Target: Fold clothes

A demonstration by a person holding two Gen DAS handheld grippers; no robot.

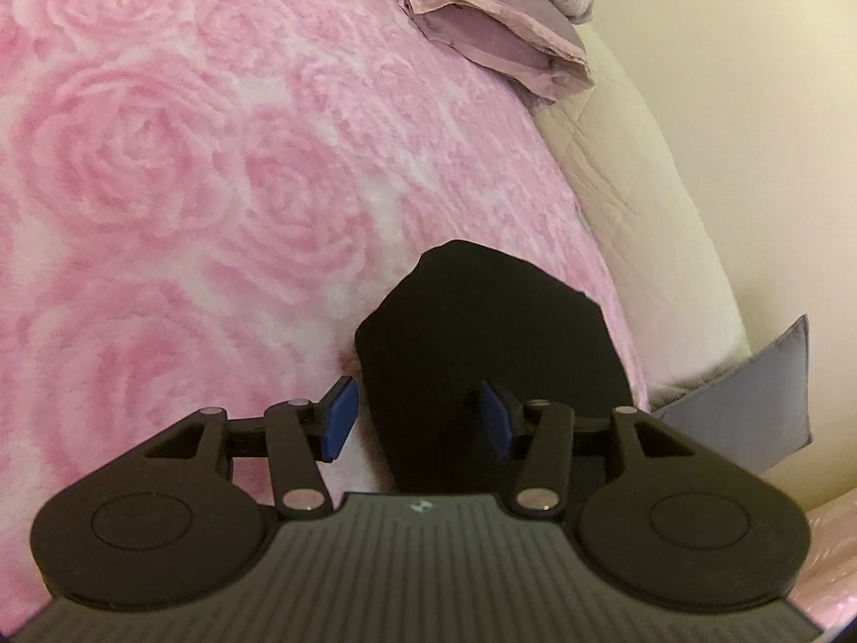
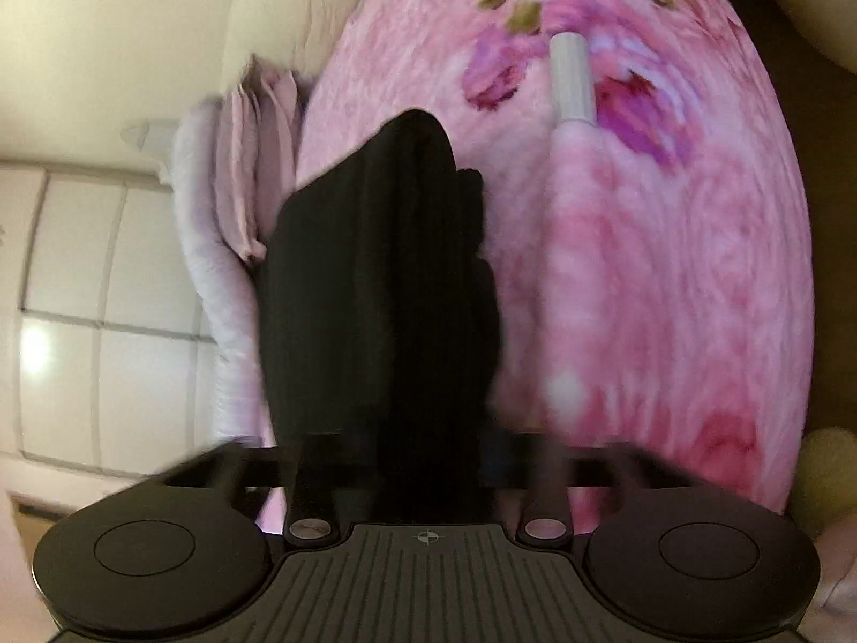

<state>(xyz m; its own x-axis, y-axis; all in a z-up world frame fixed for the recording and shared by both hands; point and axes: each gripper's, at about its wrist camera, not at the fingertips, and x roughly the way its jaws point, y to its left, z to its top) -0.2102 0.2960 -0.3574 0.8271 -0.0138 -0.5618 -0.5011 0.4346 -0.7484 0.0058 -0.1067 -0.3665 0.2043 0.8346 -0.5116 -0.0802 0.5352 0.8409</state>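
A black garment (image 1: 471, 332) lies bunched on the pink rose-pattern blanket (image 1: 214, 171), near the bed's right side. My left gripper (image 1: 418, 418) is open just above it. Its blue pads (image 1: 340, 418) stand wide apart, one on each side of the cloth's near end. In the right wrist view the same black garment (image 2: 375, 278) fills the middle of the frame and runs straight out from my right gripper (image 2: 407, 461). The cloth hides that gripper's fingertips and the frame is blurred, so I cannot tell whether they grip it.
A folded pink and lilac bedding stack (image 1: 482, 10) lies at the far end of the bed. A cream quilted bed edge (image 1: 632, 171) and a grey cloth corner (image 1: 750, 407) are on the right. A grey tube-shaped object (image 2: 573, 80) rests on the blanket. White floor tiles (image 2: 80, 294) show beside the bed.
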